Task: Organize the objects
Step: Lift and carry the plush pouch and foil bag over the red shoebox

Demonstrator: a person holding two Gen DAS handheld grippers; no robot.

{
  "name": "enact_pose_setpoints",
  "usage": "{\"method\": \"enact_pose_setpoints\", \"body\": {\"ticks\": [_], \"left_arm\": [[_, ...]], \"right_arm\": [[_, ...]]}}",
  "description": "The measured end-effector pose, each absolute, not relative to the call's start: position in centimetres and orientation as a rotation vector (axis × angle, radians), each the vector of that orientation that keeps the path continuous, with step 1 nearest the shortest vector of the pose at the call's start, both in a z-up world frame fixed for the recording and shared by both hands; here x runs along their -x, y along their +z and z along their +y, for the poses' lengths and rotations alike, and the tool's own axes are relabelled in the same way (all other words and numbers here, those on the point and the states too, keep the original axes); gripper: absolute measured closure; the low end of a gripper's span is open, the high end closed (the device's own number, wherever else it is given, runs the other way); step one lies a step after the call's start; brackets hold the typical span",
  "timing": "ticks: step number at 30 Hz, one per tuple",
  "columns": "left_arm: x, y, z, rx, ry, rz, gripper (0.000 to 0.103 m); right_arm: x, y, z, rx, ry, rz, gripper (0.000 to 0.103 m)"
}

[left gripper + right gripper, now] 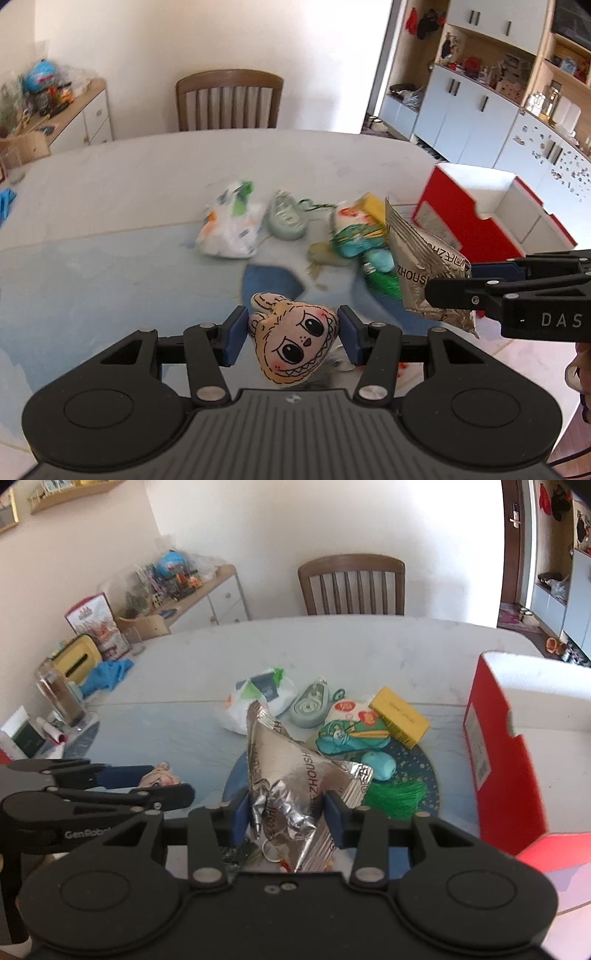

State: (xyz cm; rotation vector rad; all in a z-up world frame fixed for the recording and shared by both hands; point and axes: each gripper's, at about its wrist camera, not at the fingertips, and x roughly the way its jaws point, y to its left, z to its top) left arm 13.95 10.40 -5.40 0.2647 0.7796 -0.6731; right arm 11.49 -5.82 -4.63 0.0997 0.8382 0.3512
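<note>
A: What does the left claw [292, 334] hold?

B: A small plush face with big eyes and a toothy grin [295, 341]. The two blue pads press on its sides near the bottom centre of the left wrist view, and it hangs above the table [110, 192].

A: And the right claw [286, 812]?

B: Its pads pinch a crumpled silver foil packet [291, 775] at bottom centre of the right wrist view. The packet stands up out of the claw, its sealed edge pointing toward the middle of the frame. In the left wrist view the same packet shows at the right edge, clamped in the black fingers.

A: Where are the other things?

B: In the middle of the right wrist view, on a round blue mat [424, 775]: a white plastic bag with green print [258, 698], a grey-green oval case [310, 701], a teal pouch with a cartoon figure [347, 736], a yellow box [400, 716], a turquoise egg-shaped piece [378, 766] and a green tassel [391, 799].

A: Any container?

B: A red box with a white inside [487, 738] stands open at the right of that frame, just beside the mat. A wooden chair [351, 585] sits behind the table at upper centre.
</note>
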Motion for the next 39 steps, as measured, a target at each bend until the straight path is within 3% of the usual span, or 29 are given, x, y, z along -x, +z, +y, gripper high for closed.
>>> {"method": "enact_pose_setpoints", "body": {"ticks": [18,39], "left_arm": [[-7.3,-2.4,-4.5,-0.379,-0.843,0.697,0.051],[-6.9,-4.4,-22.2,-0.502,-0.945,0.700,0.051]], "right_arm": [[-11.4,-0.6,-20.4,-0.111,0.281,0.756,0.062],[-14.4,-4.4,-34.1,-0.116,0.157,0.827,0.062]]}}
